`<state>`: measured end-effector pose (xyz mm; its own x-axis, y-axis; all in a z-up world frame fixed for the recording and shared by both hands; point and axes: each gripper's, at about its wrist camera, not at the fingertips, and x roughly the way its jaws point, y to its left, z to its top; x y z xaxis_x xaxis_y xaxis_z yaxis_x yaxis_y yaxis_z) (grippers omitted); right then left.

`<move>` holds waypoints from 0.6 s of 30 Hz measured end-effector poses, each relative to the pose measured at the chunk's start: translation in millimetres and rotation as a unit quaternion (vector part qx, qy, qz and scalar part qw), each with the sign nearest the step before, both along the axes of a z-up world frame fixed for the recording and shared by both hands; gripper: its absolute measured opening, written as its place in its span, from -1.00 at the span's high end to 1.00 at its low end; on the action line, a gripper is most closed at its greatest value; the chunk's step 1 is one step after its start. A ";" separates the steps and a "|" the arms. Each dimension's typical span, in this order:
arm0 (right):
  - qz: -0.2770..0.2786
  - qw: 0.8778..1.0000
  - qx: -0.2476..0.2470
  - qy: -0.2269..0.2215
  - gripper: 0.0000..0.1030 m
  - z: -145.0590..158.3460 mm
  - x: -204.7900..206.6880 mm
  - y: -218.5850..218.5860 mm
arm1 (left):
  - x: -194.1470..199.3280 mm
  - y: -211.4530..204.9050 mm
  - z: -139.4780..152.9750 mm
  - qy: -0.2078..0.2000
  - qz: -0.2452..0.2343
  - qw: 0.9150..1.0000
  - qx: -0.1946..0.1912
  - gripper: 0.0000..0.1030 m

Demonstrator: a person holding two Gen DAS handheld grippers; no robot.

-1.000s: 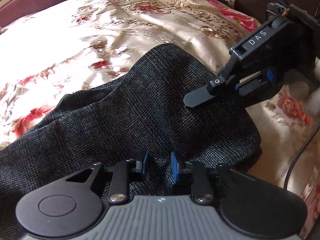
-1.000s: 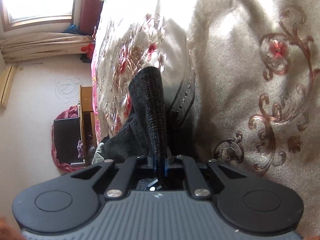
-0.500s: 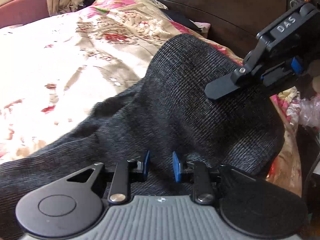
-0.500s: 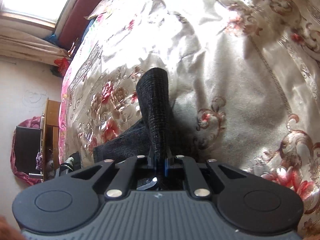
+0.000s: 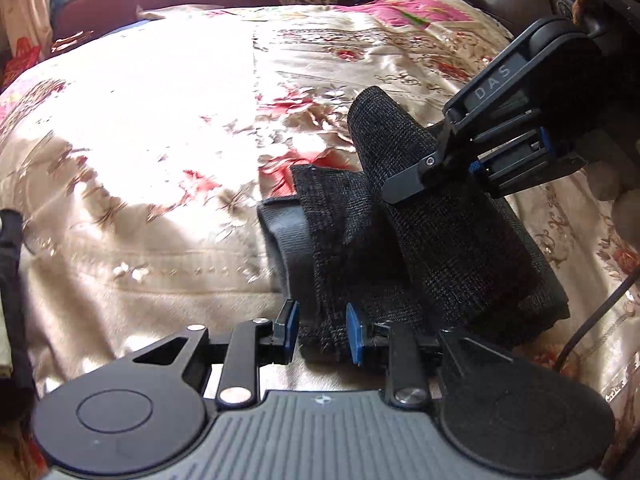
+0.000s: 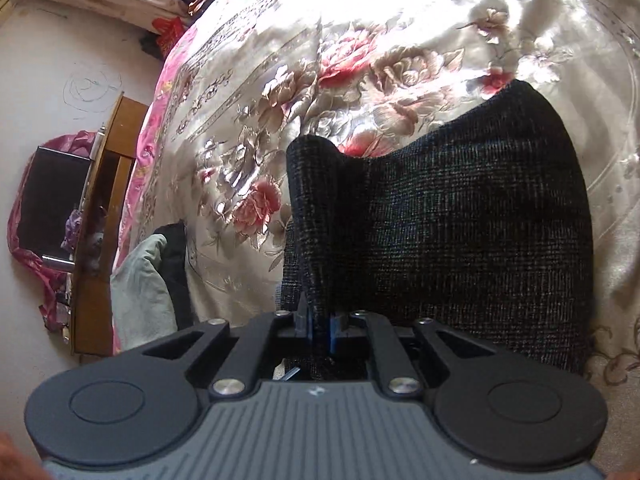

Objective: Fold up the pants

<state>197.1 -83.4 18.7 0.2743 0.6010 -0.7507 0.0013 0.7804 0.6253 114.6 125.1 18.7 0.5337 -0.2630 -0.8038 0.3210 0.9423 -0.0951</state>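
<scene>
At the six o'clock edge of the left wrist view, the left gripper (image 5: 318,334) has its blue pads (image 5: 354,334) set apart around a fold of the pants (image 5: 440,248); whether they press the cloth I cannot tell. The pants lie on the bedspread (image 5: 140,140) as a compact, layered bundle, so the folding looks well along; by my judgement, laying the raised flap flat and letting go remain. The cloth is dark, coarse-woven and speckled, with a smooth black waistband (image 5: 284,236) curling out at nine o'clock of the bundle. Farther off, toward two o'clock, the right gripper (image 5: 404,190) is clenched on an upright ridge of the fabric, as the right wrist view confirms (image 6: 318,320). Beyond spreads the glossy satin, cream with red embroidered flowers, softly creased.
</scene>
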 end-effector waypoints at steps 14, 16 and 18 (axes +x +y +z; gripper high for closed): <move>0.104 0.991 -0.056 -0.065 0.28 19.9 -30.8 64.4 | -30.4 32.5 12.3 -0.033 0.043 0.999 -0.003 0.17; 0.090 0.990 -0.069 -0.080 0.28 29.0 -34.0 46.9 | -28.6 37.2 20.8 -0.047 0.054 0.997 -0.005 0.16; 0.075 0.990 -0.077 -0.091 0.28 34.3 -29.3 32.1 | -23.0 39.2 34.9 -0.070 0.059 0.996 -0.020 0.16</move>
